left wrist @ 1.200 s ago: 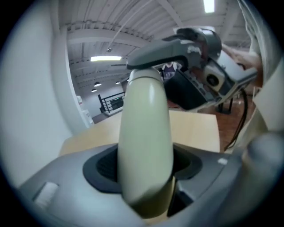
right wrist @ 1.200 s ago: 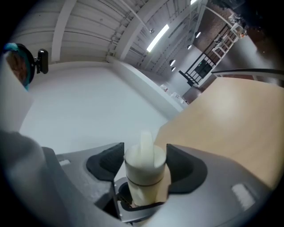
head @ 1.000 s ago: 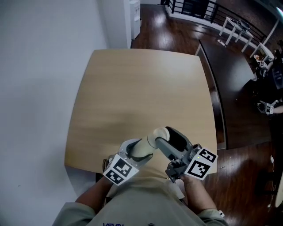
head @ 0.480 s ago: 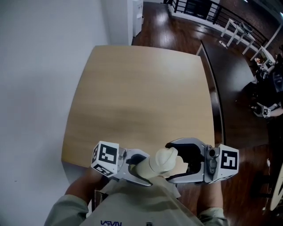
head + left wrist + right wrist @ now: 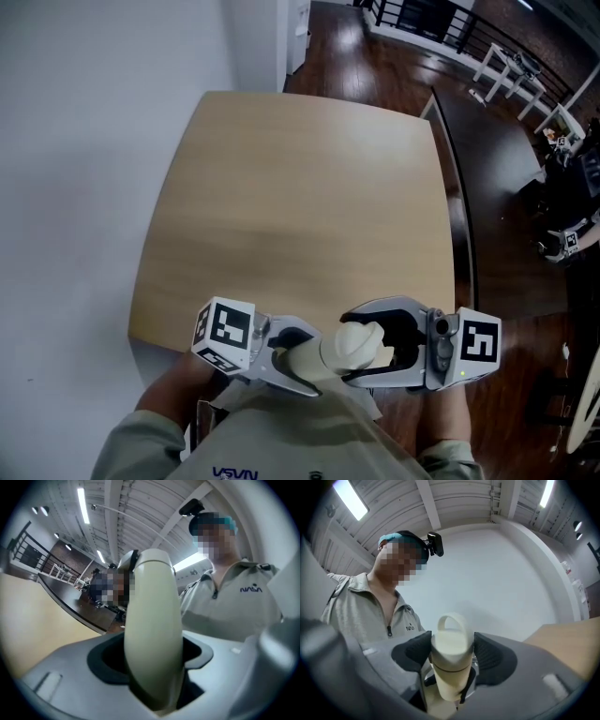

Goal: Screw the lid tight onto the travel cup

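Observation:
The cream travel cup (image 5: 305,356) lies tilted in the air over the near edge of the tan table (image 5: 300,187), close to the person's chest. My left gripper (image 5: 289,354) is shut on the cup's body (image 5: 152,634), which fills the left gripper view. The cream lid (image 5: 358,343) with its loop handle (image 5: 452,619) sits on the cup's right end. My right gripper (image 5: 377,342) reaches in from the right, and its jaws are closing, with the dark pads (image 5: 490,656) touching both sides of the lid (image 5: 451,645).
A dark table (image 5: 487,169) stands to the right on the dark wood floor. A white wall runs along the left. The person's grey shirt (image 5: 281,441) is directly below the grippers.
Both grippers have rolled, so their marker cubes now face up at either side. The right jaws have drawn in onto the lid. The cup has stayed at the table's near edge.

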A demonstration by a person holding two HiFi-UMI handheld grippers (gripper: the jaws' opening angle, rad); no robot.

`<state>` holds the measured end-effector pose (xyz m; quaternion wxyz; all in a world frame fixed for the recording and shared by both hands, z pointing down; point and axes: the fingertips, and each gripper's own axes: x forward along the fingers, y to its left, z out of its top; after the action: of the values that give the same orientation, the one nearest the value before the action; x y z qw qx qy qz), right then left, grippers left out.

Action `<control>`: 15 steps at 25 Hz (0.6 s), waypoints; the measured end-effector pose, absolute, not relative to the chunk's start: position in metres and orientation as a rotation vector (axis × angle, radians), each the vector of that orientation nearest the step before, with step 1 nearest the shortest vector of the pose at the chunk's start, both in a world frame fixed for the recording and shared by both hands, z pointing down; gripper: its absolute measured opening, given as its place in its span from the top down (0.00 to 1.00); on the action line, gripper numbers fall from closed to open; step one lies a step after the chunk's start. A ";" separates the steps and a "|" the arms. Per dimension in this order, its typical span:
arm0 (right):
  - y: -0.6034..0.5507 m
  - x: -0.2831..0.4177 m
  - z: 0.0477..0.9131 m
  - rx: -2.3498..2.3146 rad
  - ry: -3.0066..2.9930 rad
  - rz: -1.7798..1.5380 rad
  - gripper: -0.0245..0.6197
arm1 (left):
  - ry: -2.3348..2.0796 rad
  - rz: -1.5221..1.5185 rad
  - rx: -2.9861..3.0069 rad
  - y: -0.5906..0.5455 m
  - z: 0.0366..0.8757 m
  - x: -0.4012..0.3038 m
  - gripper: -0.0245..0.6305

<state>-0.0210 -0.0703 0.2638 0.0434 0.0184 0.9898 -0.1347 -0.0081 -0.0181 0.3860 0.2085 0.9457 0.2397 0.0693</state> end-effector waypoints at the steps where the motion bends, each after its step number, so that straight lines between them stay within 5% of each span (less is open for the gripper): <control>1: -0.074 -0.021 0.266 0.034 3.030 -0.414 0.52 | 0.624 0.206 2.656 -0.023 0.389 -0.007 0.48; 15: -0.153 0.002 0.290 -0.769 2.892 -0.392 0.52 | -0.855 0.607 3.021 -0.145 0.423 -0.008 0.48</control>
<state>0.0016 -0.1535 0.2905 0.0619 -0.2543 0.9564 -0.1297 -0.0084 -0.1450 0.4229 -0.0283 0.9444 -0.2672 0.1896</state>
